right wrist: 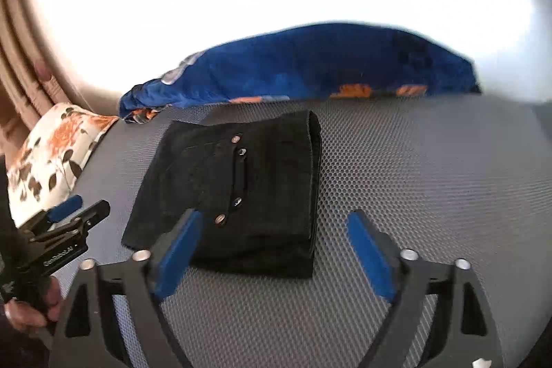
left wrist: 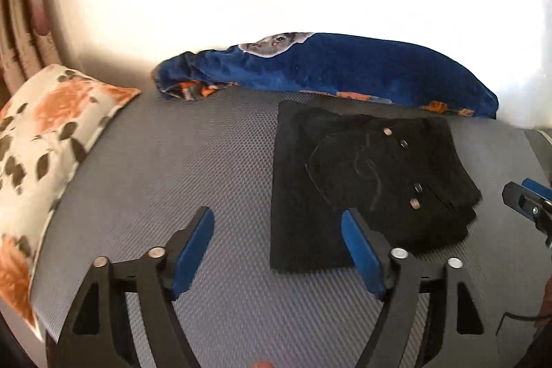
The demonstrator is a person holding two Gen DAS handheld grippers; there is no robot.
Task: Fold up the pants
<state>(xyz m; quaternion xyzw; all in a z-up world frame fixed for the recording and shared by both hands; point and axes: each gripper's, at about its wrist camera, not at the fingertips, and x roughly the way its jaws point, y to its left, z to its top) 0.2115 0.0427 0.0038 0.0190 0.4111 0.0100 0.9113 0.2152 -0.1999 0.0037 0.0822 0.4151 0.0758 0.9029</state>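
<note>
The black pants (left wrist: 362,181) lie folded into a compact rectangle on the grey textured mattress (left wrist: 207,161), rivets and a back pocket facing up. My left gripper (left wrist: 277,221) hovers open above the mattress just left of the pants' near edge, nothing between its blue pads. In the right wrist view the same pants (right wrist: 241,192) lie ahead, and my right gripper (right wrist: 272,223) stands open over their near right corner without pressing on them. The left gripper (right wrist: 81,207) shows at the left edge there, held by a hand (right wrist: 31,309). The right gripper's tip (left wrist: 524,195) shows at the left view's right edge.
A blue blanket with orange print (left wrist: 327,71) is bunched along the far side of the mattress. A floral pillow (left wrist: 45,147) lies at the left. A bright wall stands behind, and a curtain (left wrist: 17,33) hangs at far left.
</note>
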